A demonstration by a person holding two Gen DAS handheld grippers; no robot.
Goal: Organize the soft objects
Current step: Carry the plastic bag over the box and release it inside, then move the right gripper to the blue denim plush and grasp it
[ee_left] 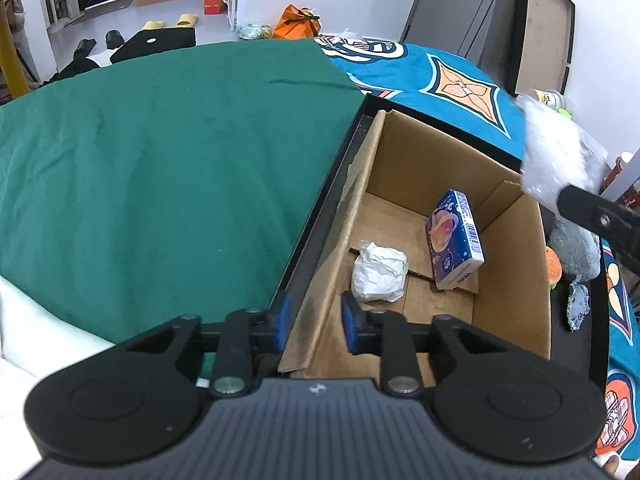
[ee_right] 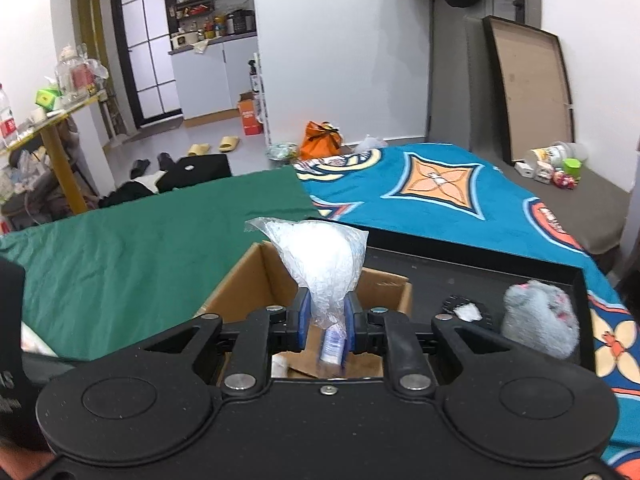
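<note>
A cardboard box [ee_left: 508, 280] stands in a black tray [ee_left: 320, 196] on the bed. In it lie a crumpled white paper wad [ee_left: 378, 272] and a blue tissue pack [ee_left: 456, 236]. My left gripper [ee_left: 314, 326] is open, its jaws astride the box's left wall. My right gripper [ee_right: 327, 322] is shut on a clear plastic bag of white filling [ee_right: 322, 264], held above the box [ee_right: 256, 276]; the bag also shows in the left wrist view [ee_left: 560, 152]. A grey plush toy [ee_right: 540, 320] lies in the tray to the right.
A green cloth [ee_left: 160, 160] covers the bed left of the tray and a teal patterned blanket [ee_right: 440, 196] lies behind it. A burger toy [ee_left: 554, 268] and a small blue plush [ee_left: 578, 304] sit by the grey plush. A framed board [ee_right: 528, 92] leans on the wall.
</note>
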